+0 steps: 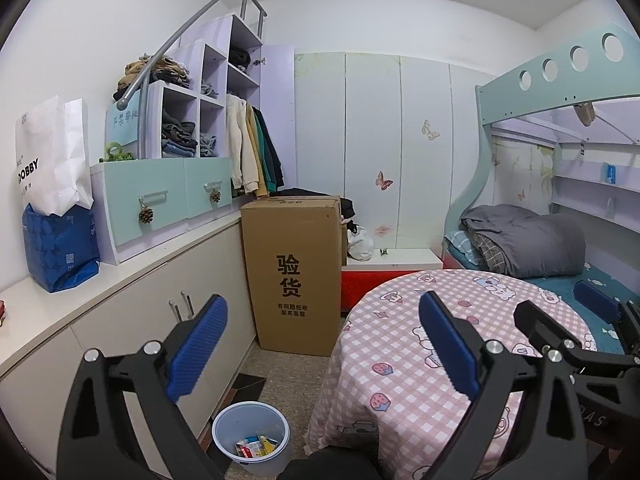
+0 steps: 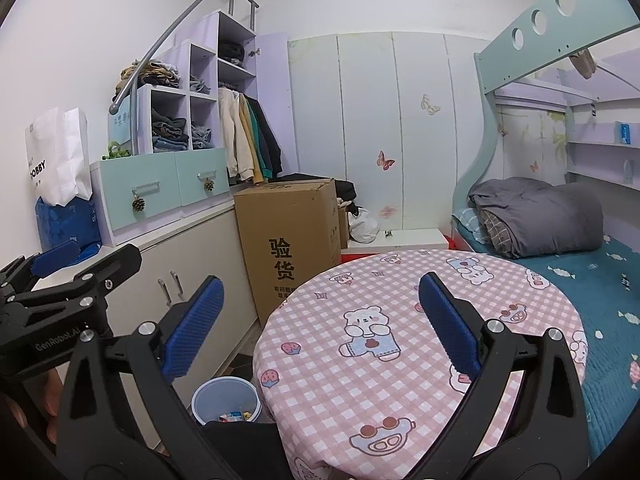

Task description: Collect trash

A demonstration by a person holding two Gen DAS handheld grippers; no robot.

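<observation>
Both views are evenly and brightly lit by soft, diffuse indoor light, with faint shadows and no glare. Focus is sharp throughout. Fisheye distortion bends straight lines near the edges, and the corners go black.

Matt checked cloth over the round table (image 2: pixel 400 320), smooth translucent plastic bin (image 1: pixel 251 432), brown cardboard box (image 1: pixel 296 272), ribbed blue gripper pads (image 1: pixel 200 344).

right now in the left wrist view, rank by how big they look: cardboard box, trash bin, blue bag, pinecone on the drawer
1. cardboard box
2. blue bag and trash bin: look about alike, and the bin sits nearer the camera, so no ranking
3. pinecone: smallest by far
</observation>
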